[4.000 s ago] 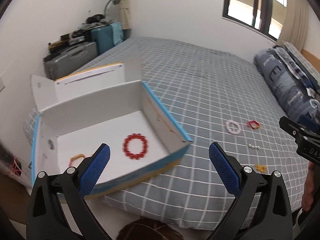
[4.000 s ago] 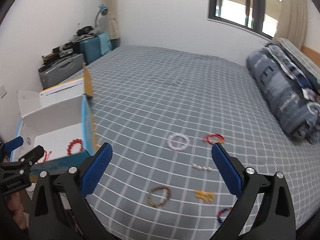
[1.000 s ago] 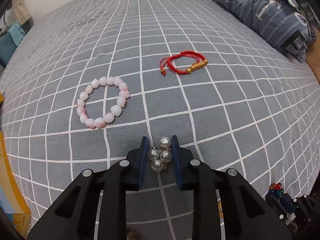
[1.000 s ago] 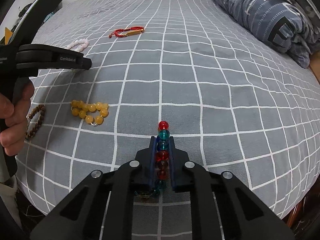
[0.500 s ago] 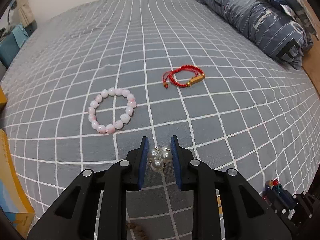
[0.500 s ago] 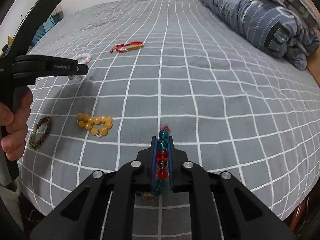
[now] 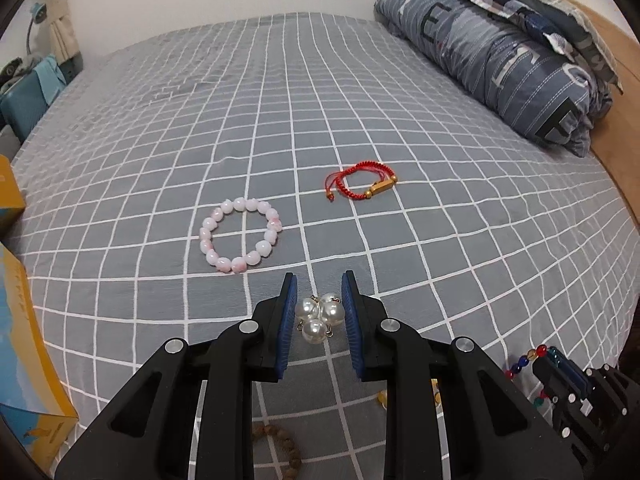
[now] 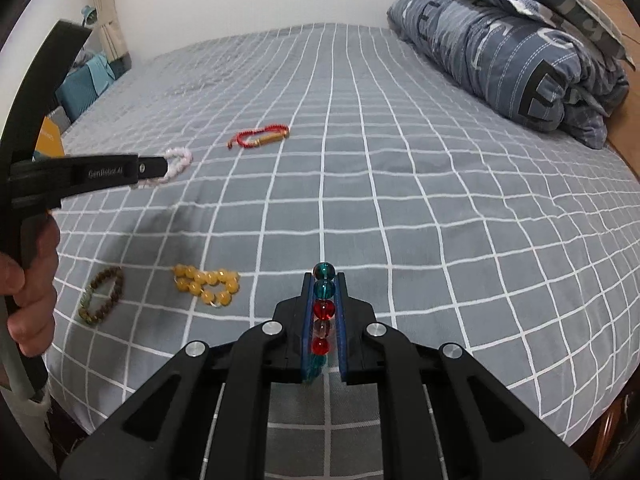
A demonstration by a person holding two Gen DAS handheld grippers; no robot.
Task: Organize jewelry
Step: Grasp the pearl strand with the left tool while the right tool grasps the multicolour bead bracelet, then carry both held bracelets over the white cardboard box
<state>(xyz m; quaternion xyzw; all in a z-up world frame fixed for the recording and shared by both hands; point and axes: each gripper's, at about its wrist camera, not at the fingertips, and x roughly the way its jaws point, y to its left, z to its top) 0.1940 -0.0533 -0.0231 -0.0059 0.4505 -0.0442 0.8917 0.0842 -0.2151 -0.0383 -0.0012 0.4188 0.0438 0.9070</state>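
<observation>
Above the bed, the left gripper clamped a pearl cluster, the right gripper a glass-bead string: light, hard, slippery pieces, likely best pinched across the beads. Pink bracelet and red cord lay beyond.

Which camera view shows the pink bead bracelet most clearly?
The left wrist view: the pink bead bracelet lies there as a full open ring on the checked bedsheet, with nothing covering it. In the right wrist view it is far and small, and the left tool hides part of it.
</observation>
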